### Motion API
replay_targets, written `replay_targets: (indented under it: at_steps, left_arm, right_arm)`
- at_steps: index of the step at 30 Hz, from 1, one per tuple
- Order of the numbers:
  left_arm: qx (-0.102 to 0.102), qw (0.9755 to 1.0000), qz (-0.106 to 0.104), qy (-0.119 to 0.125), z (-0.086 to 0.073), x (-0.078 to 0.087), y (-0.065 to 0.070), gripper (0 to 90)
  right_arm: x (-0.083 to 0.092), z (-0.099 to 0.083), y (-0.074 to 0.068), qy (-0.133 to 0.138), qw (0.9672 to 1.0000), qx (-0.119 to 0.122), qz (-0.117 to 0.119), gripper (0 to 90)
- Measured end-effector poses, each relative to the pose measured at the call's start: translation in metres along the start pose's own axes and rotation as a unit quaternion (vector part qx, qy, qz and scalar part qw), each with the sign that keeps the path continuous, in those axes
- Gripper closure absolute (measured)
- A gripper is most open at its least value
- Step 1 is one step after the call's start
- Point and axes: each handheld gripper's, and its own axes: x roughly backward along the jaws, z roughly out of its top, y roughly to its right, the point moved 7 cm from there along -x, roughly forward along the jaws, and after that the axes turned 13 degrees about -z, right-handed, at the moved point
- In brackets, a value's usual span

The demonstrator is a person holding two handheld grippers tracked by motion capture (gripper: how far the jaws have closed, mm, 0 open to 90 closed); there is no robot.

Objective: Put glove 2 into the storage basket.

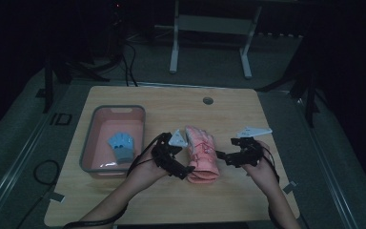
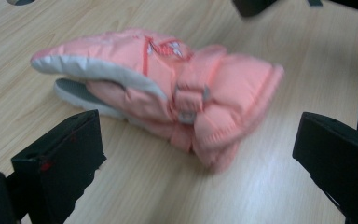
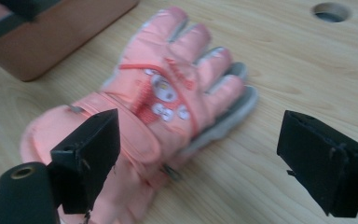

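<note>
Pink glove [image 1: 201, 153] lies flat on the table [image 1: 248, 109] between 2 units: left hand-held gripper [image 1: 187, 171] and right hand-held gripper [image 1: 221, 155], both with jaws apart, gripping nothing.

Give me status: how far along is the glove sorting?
Done: a blue glove lies in the pink bin. In hand: nothing; the left gripper and right gripper flank the pink glove, jaws open. Left: grasping it, probably binning it.
</note>
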Motion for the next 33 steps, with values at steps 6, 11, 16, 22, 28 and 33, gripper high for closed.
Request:
replay_targets:
  at_steps: [6,11,16,22,28,33]
  left_arm:
    - [0.008,0.9998,0.018,0.006,0.015,-0.007,-0.014,16.2]
    - [0.031,0.9988,0.038,-0.004,0.017,-0.021,-0.030,30.3]
    - [0.079,0.9956,0.049,-0.009,0.010,-0.045,-0.045,32.8]
    - [0.152,0.9879,0.027,-0.017,-0.014,-0.066,-0.059,28.4]
    - [0.187,0.9823,-0.002,-0.017,-0.025,-0.080,-0.063,26.9]
    - [0.221,0.9740,-0.051,0.004,-0.031,-0.088,-0.067,32.1]
  right_arm:
    - [-0.016,0.002,-0.007,-0.010,0.9999,0.011,-0.003,28.8]
    - [-0.024,0.000,-0.007,-0.017,0.9998,-0.001,-0.003,55.2]
    - [-0.034,-0.003,-0.012,-0.021,0.9997,-0.008,0.003,53.4]
    - [-0.055,-0.021,-0.009,-0.066,0.9970,-0.039,0.004,46.1]
    - [-0.073,-0.034,-0.007,-0.128,0.9861,-0.100,0.035,42.4]
    - [-0.080,-0.037,-0.005,-0.143,0.9794,-0.128,0.064,44.9]
